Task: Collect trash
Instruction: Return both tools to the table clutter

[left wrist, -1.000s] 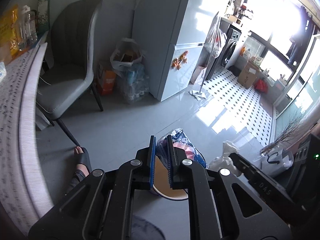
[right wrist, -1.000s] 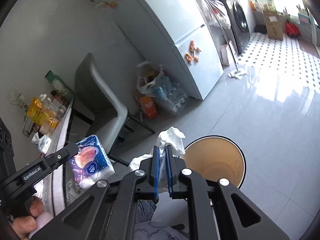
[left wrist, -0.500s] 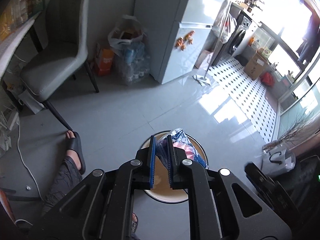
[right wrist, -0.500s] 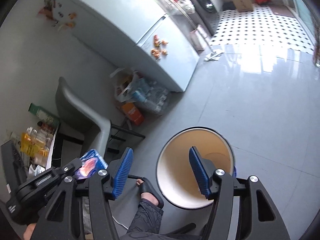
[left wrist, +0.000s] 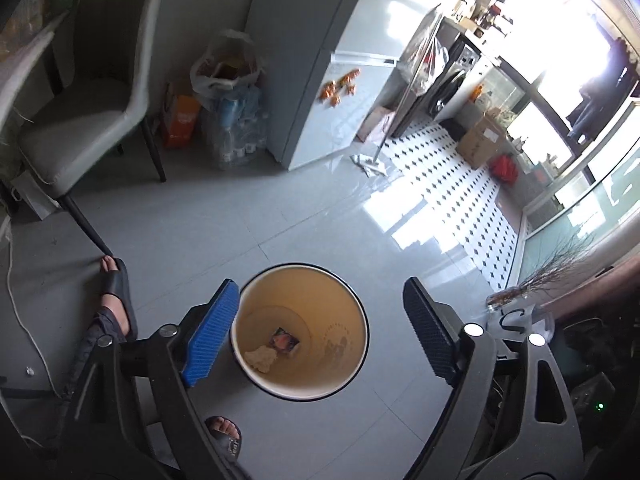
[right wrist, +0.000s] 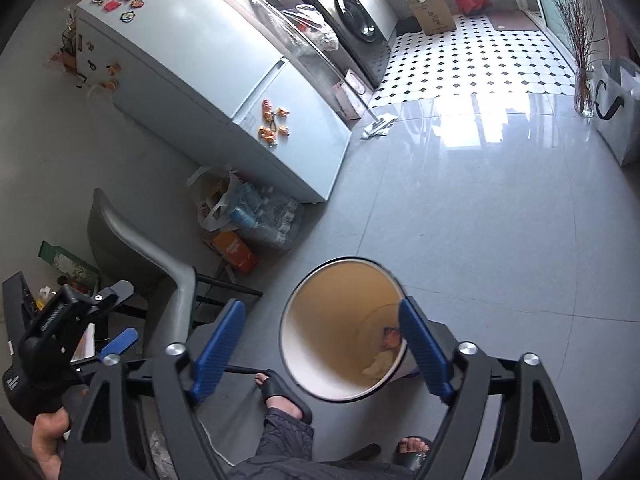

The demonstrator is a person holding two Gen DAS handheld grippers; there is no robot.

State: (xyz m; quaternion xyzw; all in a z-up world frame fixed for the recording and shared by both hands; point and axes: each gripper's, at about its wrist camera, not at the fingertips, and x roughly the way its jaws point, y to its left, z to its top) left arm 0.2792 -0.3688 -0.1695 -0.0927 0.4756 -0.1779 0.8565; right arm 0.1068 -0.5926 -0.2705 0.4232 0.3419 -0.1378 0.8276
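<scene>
Both my tongs, left gripper (left wrist: 320, 334) and right gripper (right wrist: 322, 346), released over bin (left wrist: 362, 312) (so trash lands inside): packet (left wrist: 286, 340), tissue (left wrist: 261, 358) at bottom.

A round tan bin (left wrist: 352, 344) stands upright and open on the floor; a crumpled tissue (left wrist: 262, 358) and a small packet (left wrist: 286, 341) lie touching at its bottom.

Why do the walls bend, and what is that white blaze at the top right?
Left wrist view: the fisheye lens curves the pale blue fridge, and sunlit windows burn out to white, glaring off the glossy grey floor tiles. Right wrist view: same bending, milder floor glare, dark corners.
</scene>
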